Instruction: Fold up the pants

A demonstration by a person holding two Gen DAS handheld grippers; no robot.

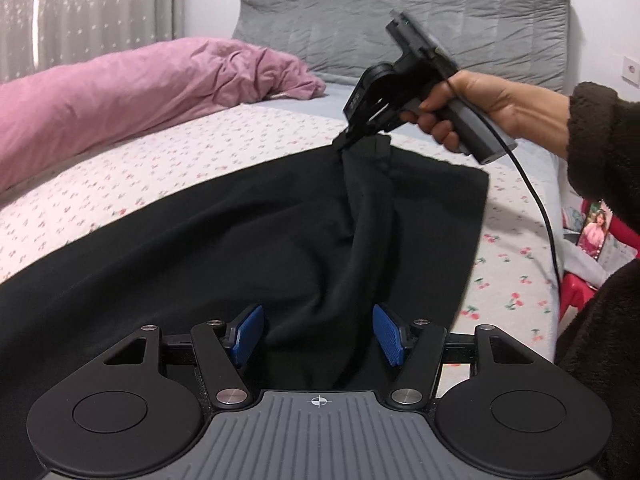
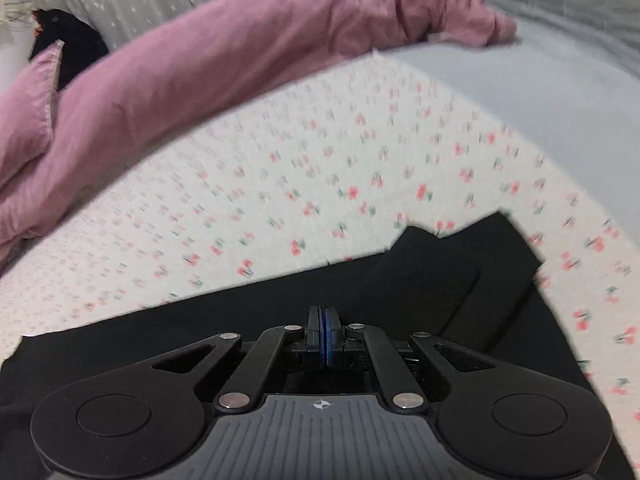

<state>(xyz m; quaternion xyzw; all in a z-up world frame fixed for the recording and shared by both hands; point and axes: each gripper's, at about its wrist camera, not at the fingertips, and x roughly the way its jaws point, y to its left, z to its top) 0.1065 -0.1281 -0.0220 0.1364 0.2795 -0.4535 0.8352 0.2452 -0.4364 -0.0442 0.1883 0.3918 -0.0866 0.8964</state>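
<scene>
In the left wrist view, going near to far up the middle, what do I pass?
Left gripper, jaws open → black pants → right gripper pinching the pants' edge, lifted → cherry-print sheet → pink duvet → grey headboard.

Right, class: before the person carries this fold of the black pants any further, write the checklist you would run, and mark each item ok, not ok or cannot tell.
1. Right gripper pinched shut on the black pants: ok, cloth hangs from its tip.
2. Left gripper free: ok, blue pads apart, cloth lying between them but not pressed.
3. Rest of the pants flat on the cherry-print sheet: not ok, a ridge of folds runs down from the lifted point.
4. Pink duvet clear of the pants: ok, bare sheet between them.
5. Cable clear of the cloth: ok, hanging off to the side.
</scene>
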